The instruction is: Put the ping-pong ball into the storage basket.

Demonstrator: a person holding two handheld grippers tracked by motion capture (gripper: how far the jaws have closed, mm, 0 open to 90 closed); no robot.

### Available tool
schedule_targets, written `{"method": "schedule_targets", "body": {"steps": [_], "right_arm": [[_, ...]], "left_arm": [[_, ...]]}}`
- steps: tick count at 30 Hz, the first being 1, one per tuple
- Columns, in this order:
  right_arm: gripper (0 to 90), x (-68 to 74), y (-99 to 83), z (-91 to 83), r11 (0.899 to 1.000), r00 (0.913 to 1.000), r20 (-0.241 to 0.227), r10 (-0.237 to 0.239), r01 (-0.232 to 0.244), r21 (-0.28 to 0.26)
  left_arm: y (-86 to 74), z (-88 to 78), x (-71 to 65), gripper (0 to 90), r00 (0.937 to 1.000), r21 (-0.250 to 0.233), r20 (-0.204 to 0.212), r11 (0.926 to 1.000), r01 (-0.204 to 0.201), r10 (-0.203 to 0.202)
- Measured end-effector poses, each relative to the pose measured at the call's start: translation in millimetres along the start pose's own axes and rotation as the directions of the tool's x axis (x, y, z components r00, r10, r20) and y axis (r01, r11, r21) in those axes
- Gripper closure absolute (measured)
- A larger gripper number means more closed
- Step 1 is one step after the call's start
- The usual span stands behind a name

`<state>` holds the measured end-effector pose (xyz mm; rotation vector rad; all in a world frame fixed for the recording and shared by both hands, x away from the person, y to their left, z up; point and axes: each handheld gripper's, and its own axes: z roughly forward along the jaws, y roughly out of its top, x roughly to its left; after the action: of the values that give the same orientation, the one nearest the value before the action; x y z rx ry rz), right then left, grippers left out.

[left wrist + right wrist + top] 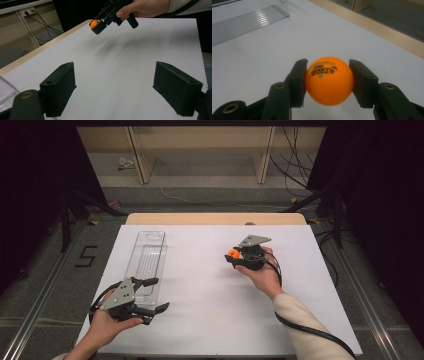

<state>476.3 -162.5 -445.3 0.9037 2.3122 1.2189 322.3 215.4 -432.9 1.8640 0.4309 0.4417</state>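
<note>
An orange ping-pong ball with black print sits squeezed between the two black jaws of my right gripper. From above, that ball shows at the left tip of my right gripper, held over the middle right of the white table. The left gripper view catches the same ball in the far gripper, lifted off the table. My left gripper rests at the front left, jaws spread wide with nothing between them.
A long clear plastic tray lies on the left of the table, just beyond my left gripper. Its ribbed surface shows far off in the right gripper view. The wooden table edge runs along the back.
</note>
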Motion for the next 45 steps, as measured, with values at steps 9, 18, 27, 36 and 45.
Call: {"method": "schedule_targets", "body": {"steps": [9,18,27,36,45], "right_arm": [[51.4,4.5,1.9,2.9,1.0,0.9999,-0.01,-0.008,0.008,0.001],[51.4,7.7,3.6,4.9,1.0,0.9998,-0.018,-0.012,0.012,-0.002],[51.4,9.4,4.5,5.9,1.0,0.9997,-0.021,-0.013,0.013,-0.003],[51.4,11.9,6.1,7.5,1.0,0.9995,-0.026,-0.018,0.018,-0.005],[51.4,14.5,7.4,9.2,1.0,0.9992,-0.034,-0.02,0.02,-0.006]], "left_arm": [[0.1,0.0,-0.1,17.4,1.0,0.0,0.0,1.0,0.0,0.0],[0.1,0.0,-0.2,17.4,1.0,-0.001,0.001,1.0,0.0,0.0],[0.1,0.0,-0.2,17.4,1.0,-0.001,0.001,1.0,0.0,0.0],[0.1,-0.1,-0.2,17.4,1.0,0.0,0.002,1.0,-0.001,0.001],[0.1,0.0,-0.2,17.3,1.0,-0.001,0.001,1.0,0.0,0.0]]}}
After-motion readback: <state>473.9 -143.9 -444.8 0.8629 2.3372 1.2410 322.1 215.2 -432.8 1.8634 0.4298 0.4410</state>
